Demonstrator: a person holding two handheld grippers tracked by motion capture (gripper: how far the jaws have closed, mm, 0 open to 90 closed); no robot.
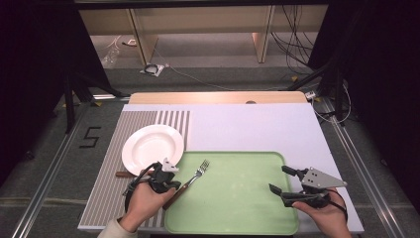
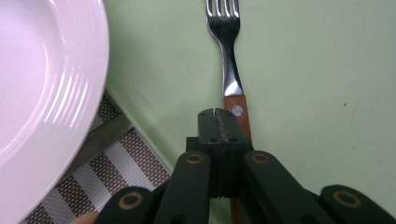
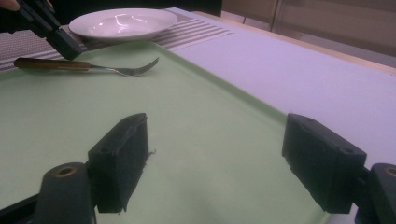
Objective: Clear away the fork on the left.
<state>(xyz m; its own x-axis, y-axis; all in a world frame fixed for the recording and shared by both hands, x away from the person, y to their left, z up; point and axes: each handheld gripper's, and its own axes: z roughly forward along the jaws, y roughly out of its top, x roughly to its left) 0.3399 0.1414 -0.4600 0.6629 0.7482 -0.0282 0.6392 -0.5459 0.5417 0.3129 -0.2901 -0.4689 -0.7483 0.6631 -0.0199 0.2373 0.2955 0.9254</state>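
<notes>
Fork [image 1: 196, 174] laid on green tray [image 1: 247, 208], tines toward tray middle, wooden handle at tray's left edge. Left gripper [image 1: 171, 184] set over handle, jaws closed together; grip on handle not confirmed, jaws possibly just above it. White plate [image 1: 151, 146] seated left of tray on striped mat [image 1: 106, 173]. Right gripper [image 1: 286, 184] held over tray's right side, jaws wide apart, nothing held. Step judged: fork handling; firm handle grip needed next.

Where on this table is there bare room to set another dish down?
The widest bare patch is the white table top beyond the green tray, right of the plate. The tray's middle, between the fork and the right gripper, is also bare. The near-left corner is crowded around the left gripper.
</notes>
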